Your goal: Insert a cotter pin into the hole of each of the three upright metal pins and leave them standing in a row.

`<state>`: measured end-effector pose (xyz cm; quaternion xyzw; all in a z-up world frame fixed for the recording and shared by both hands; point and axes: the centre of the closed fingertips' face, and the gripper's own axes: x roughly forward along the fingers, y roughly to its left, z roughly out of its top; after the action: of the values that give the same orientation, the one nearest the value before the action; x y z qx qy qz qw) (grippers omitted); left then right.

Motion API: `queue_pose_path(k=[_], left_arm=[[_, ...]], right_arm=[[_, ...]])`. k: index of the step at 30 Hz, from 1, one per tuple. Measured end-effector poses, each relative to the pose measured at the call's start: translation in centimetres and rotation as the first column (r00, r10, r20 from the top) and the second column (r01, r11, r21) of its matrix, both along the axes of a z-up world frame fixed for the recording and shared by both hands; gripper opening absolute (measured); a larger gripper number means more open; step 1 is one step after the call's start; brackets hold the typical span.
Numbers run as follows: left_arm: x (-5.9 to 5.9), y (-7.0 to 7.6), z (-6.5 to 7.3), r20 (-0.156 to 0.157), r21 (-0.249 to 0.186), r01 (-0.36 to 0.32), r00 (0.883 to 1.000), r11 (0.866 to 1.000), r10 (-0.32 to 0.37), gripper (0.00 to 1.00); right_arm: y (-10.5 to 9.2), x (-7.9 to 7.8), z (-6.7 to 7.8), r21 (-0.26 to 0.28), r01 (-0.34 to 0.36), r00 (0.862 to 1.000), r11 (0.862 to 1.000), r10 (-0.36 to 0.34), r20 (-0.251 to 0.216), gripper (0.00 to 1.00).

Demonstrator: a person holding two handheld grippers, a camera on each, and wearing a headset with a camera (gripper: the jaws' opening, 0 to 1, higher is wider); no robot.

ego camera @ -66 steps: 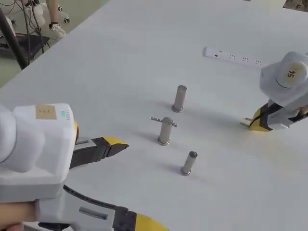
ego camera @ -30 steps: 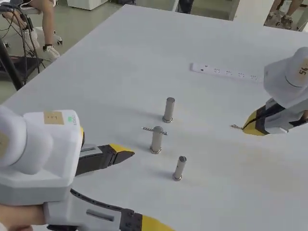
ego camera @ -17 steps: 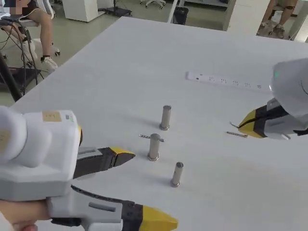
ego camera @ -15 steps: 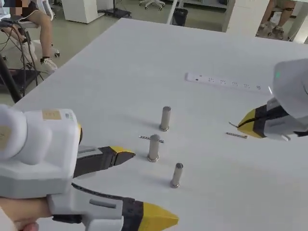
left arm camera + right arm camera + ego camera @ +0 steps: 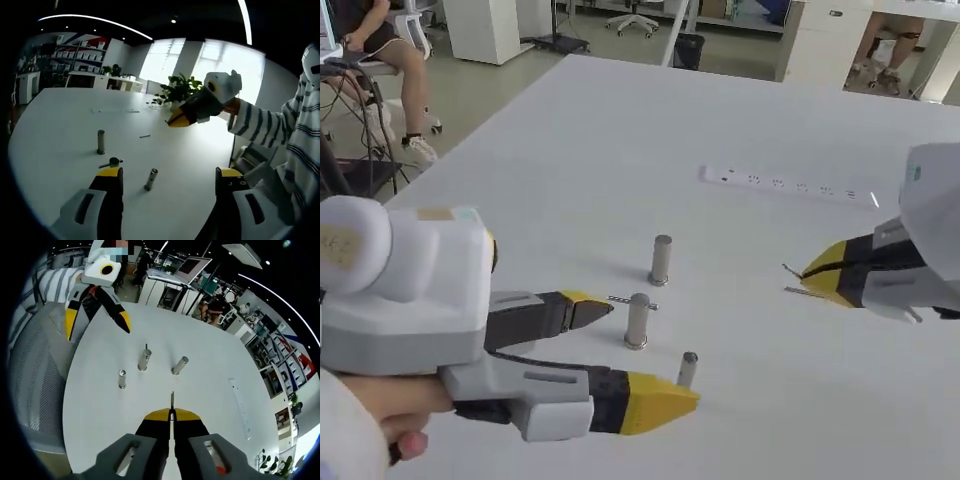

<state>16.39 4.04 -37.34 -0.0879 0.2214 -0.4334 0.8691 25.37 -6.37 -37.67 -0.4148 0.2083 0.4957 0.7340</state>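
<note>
- A tan sticker on the body of the left gripper is too blurred to read, as are any markings on the white power strip lying across the far side of the white tabletop.
- Three metal pins stand upright in a diagonal row at mid-table: the far metal pin, the middle metal pin and the near metal pin, their long axes vertical.
- A fitted cotter pin runs level through the top of the middle metal pin, crosswise to it. The far and near pins carry none.
- The left gripper hovers just beside the row with its jaws spread wide apart and nothing between them.
- The right gripper, well to the right of the row, is clamped on a held cotter pin.
- The right gripper view shows this held cotter pin jutting straight out along the jaws, aimed toward the row.
- A loose cotter pin lies flat on the tabletop just below the right gripper's tips.
- The left gripper view takes in a striped sleeve and a potted plant by bright windows.
</note>
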Motion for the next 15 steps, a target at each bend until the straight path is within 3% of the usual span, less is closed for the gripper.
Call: queue_pose_path(k=[6, 15], left_arm=[[0.9, -0.7, 0.2, -0.005, -0.014, -0.009, 1.0, 1.0, 0.009, 0.65], [2.3, -1.4, 0.8, -0.031, -0.074, -0.034, 0.999, 0.997, 0.032, 0.57]], right_arm=[[0.7, -0.9, 0.4, 0.05, 0.023, 0.999, 0.998, -0.025, 0.038, 0.0], [1.6, -2.5, 0.8, 0.072, 0.018, 0.997, 0.997, -0.023, 0.07, 0.0]])
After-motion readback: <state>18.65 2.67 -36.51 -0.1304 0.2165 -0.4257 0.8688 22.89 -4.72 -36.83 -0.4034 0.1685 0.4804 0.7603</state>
